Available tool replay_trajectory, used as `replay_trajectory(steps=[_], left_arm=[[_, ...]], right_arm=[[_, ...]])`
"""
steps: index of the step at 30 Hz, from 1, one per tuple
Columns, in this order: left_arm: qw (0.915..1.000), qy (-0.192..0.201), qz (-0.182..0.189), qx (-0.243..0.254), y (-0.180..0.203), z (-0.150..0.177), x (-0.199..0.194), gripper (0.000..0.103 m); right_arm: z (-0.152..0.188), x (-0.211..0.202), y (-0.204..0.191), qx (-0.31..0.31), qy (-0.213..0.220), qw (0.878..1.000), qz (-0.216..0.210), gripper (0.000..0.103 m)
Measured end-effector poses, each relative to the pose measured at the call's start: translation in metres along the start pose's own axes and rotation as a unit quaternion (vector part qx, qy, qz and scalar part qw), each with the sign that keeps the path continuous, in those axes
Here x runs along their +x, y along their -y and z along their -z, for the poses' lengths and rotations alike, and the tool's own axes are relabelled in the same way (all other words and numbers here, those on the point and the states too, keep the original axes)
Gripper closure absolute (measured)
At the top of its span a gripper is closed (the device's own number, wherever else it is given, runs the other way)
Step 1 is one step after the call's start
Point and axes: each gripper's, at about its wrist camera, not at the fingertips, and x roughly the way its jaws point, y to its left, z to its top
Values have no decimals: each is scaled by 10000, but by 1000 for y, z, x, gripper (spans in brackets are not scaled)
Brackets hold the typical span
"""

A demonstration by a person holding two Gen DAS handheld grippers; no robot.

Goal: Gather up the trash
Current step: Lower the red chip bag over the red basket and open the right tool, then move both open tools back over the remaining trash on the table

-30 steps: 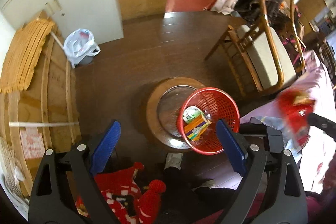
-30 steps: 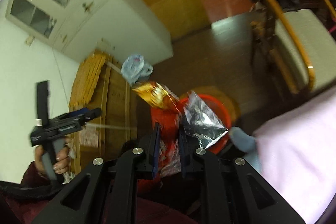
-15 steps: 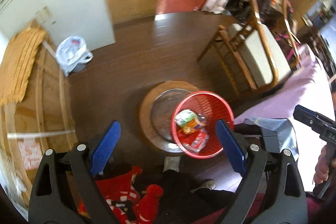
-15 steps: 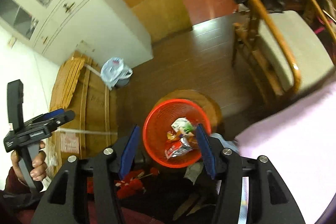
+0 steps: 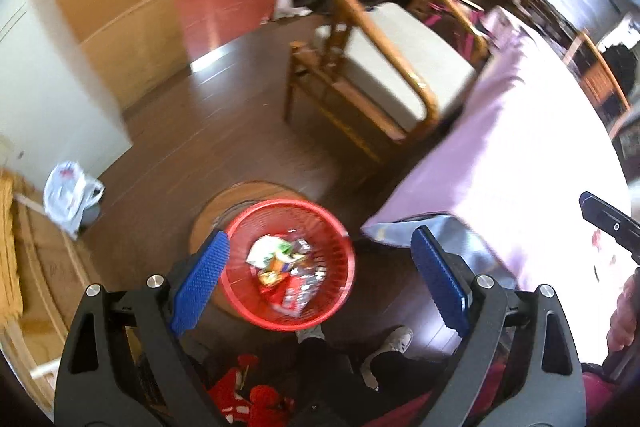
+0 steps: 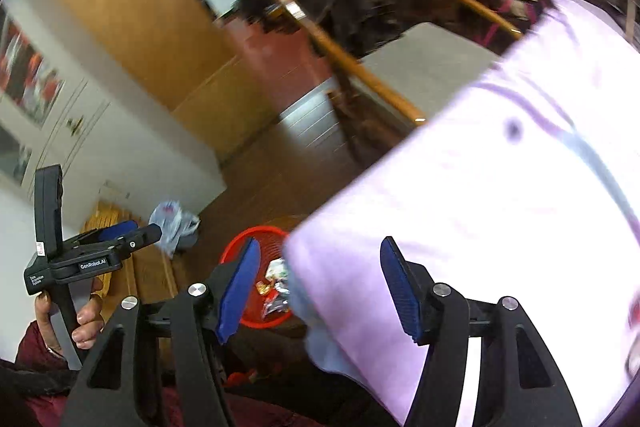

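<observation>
A red mesh basket [image 5: 340, 227] stands on a round wooden stool below me and holds several wrappers [image 5: 286, 269], among them a red snack bag. My left gripper [image 5: 320, 277] is open and empty, held above the basket. My right gripper [image 6: 320, 285] is open and empty, over the near edge of the pink-clothed table [image 6: 500, 195]; the basket [image 6: 236, 249] shows between its fingers, partly hidden by the cloth. The left gripper also shows in the right wrist view [image 6: 124, 237], and the right gripper's tip shows in the left wrist view [image 5: 608, 221].
A wooden chair with a grey cushion [image 5: 396, 67] stands beyond the basket, next to the table [image 5: 520, 163]. A white plastic bag [image 5: 70, 195] lies on the dark floor by a white cabinet. Stacked wooden boards [image 5: 24, 259] are at the left.
The right gripper opened and dropped the red snack bag and foil wrapper into the basket, then swung right over the table. The left gripper tilted up toward the chair and table.
</observation>
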Motion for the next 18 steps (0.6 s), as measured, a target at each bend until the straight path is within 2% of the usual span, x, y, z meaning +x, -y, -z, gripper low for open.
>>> replay_trajectory(steps=[9,18], left_arm=[[9939,-44,346,1047,102,-14,18,11],[9769,-274,672,2011,217,0,37,11]], right_arm=[[49,-66,89,1127,599,9910,414,37],[123,-128,172,2187,1015,9671,813,32]])
